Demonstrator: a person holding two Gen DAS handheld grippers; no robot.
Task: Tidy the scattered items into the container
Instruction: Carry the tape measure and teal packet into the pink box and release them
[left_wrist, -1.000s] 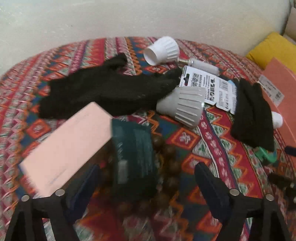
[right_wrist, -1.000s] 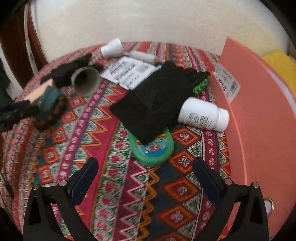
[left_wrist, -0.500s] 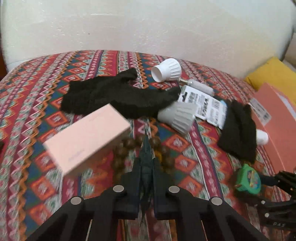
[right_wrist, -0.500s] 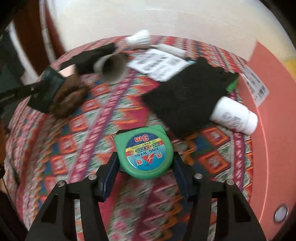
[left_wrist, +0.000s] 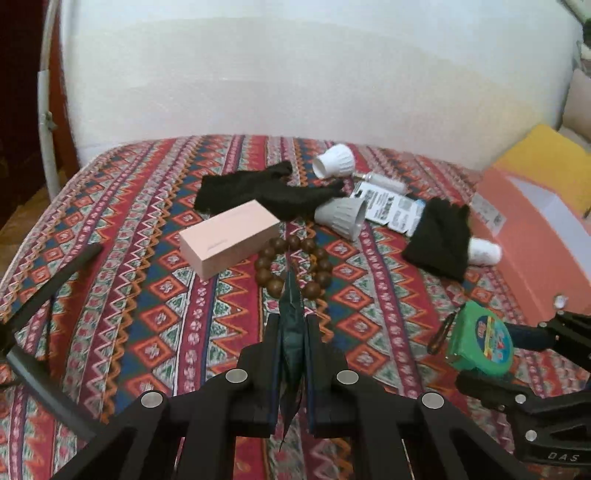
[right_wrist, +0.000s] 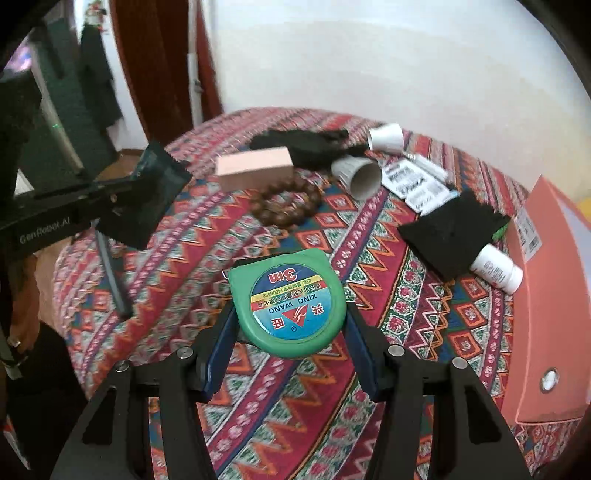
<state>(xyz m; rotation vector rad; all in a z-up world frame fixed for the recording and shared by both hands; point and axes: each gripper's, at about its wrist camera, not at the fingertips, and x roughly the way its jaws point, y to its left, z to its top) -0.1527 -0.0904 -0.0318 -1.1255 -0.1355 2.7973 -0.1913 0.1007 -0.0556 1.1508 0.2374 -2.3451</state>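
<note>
My left gripper (left_wrist: 291, 332) is shut on a flat dark green packet (left_wrist: 291, 314), held edge-on above the patterned cloth; the packet also shows in the right wrist view (right_wrist: 153, 195). My right gripper (right_wrist: 290, 328) is shut on a green tape measure (right_wrist: 290, 299), lifted above the cloth; it also shows in the left wrist view (left_wrist: 480, 341). The orange box container (right_wrist: 554, 295) stands at the right, also seen in the left wrist view (left_wrist: 535, 229). A wooden bead bracelet (left_wrist: 295, 266), a pink box (left_wrist: 229, 238) and black cloths (left_wrist: 439, 236) lie on the table.
On the patterned tablecloth (left_wrist: 147, 314) lie a grey cup (left_wrist: 340, 216), a white cup (left_wrist: 334, 160), a white label card (left_wrist: 388, 208), a white bottle (right_wrist: 496, 267) and a second black cloth (left_wrist: 258, 188). A white wall is behind. A yellow object (left_wrist: 546, 155) sits past the container.
Both grippers closed on their items a second ago and have lifted them up and back from the table: left with the green packet, right with the tape measure.
</note>
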